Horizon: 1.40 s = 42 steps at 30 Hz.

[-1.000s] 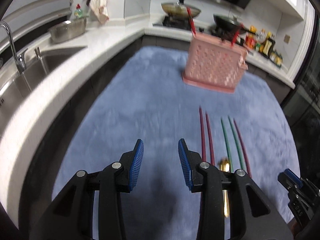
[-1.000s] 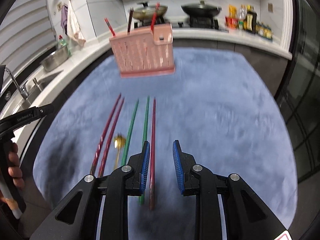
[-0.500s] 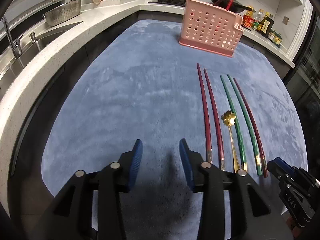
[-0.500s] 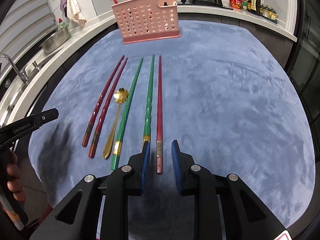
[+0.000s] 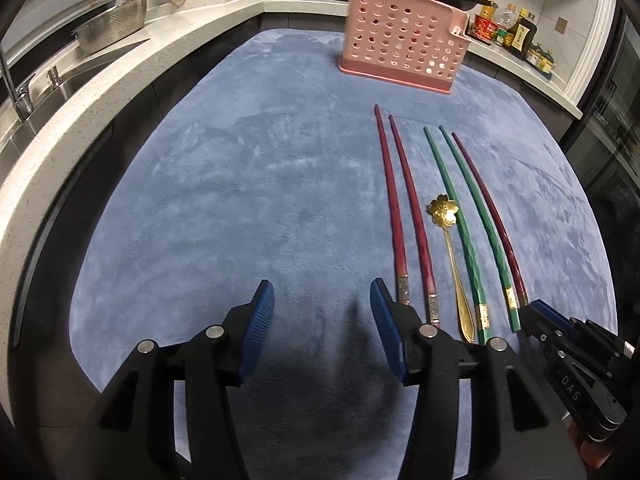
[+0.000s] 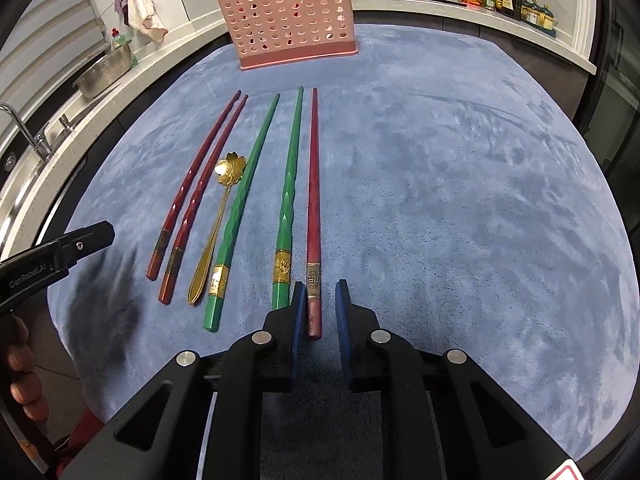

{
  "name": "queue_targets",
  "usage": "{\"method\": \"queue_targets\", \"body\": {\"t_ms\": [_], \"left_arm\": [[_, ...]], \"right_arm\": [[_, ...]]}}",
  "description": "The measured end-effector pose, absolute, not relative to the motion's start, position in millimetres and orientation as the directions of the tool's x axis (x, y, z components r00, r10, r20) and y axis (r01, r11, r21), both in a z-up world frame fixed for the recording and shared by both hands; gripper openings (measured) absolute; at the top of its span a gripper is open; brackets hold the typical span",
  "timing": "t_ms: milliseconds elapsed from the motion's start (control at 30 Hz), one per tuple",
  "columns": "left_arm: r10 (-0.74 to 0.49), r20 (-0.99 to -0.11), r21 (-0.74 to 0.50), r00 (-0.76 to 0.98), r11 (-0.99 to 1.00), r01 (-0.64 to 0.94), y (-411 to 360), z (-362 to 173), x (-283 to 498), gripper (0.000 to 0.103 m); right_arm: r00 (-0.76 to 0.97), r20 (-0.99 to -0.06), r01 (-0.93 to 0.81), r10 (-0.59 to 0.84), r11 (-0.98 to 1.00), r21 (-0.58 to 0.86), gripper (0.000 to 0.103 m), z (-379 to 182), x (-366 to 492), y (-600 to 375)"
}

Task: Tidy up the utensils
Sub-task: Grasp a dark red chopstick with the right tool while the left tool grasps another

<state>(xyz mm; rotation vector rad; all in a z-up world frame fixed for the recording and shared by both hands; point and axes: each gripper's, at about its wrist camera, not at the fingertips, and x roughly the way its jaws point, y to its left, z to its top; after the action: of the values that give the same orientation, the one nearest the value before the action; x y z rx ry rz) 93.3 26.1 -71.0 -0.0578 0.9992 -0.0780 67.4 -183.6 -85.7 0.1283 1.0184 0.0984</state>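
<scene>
My right tongs (image 6: 317,300) closing around lone red chopstick (image 6: 313,216), pads not yet pressing | left tongs (image 5: 322,308) opening, empty | blue tabletop mat (image 6: 460,200) bare rightward

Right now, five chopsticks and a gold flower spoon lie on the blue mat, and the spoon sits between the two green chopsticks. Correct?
Not quite. In the right wrist view the gold flower spoon lies between the pair of red chopsticks and the green chopsticks, not between the two green ones. Five chopsticks on the blue mat is right.
</scene>
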Motion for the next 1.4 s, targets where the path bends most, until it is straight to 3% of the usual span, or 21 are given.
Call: {"method": "queue_targets", "body": {"t_ms": [333, 633, 767, 933, 1233, 1400], "left_arm": [[-0.118, -0.846, -0.081, 0.521, 0.992, 0.094, 5, -78, 96, 0.058], [-0.115, -0.856, -0.064, 0.505, 0.991, 0.118, -11, -90, 101, 0.057], [-0.119, -0.863, -0.068, 0.490, 0.990, 0.119, -13, -96, 105, 0.046], [-0.108, -0.862, -0.056, 0.494, 0.991, 0.119, -13, -99, 106, 0.040], [-0.109, -0.858, -0.056, 0.501, 0.991, 0.120, -8, -98, 106, 0.010], [-0.121, -0.858, -0.070, 0.499, 0.990, 0.119, -3, -94, 105, 0.009]], "right_arm": [[0.528, -0.837, -0.035, 0.143, 0.989, 0.146, 0.012, -87, 72, -182], [0.531, -0.834, -0.034, 0.150, 0.987, 0.156, 0.013, -88, 71, -183], [0.534, -0.832, -0.034, 0.154, 0.986, 0.161, 0.013, -87, 69, -184], [0.536, -0.830, -0.036, 0.154, 0.986, 0.160, 0.013, -87, 69, -184], [0.537, -0.829, -0.040, 0.152, 0.987, 0.155, 0.012, -87, 69, -182], [0.536, -0.830, -0.036, 0.153, 0.987, 0.159, 0.007, -85, 68, -183]]}}
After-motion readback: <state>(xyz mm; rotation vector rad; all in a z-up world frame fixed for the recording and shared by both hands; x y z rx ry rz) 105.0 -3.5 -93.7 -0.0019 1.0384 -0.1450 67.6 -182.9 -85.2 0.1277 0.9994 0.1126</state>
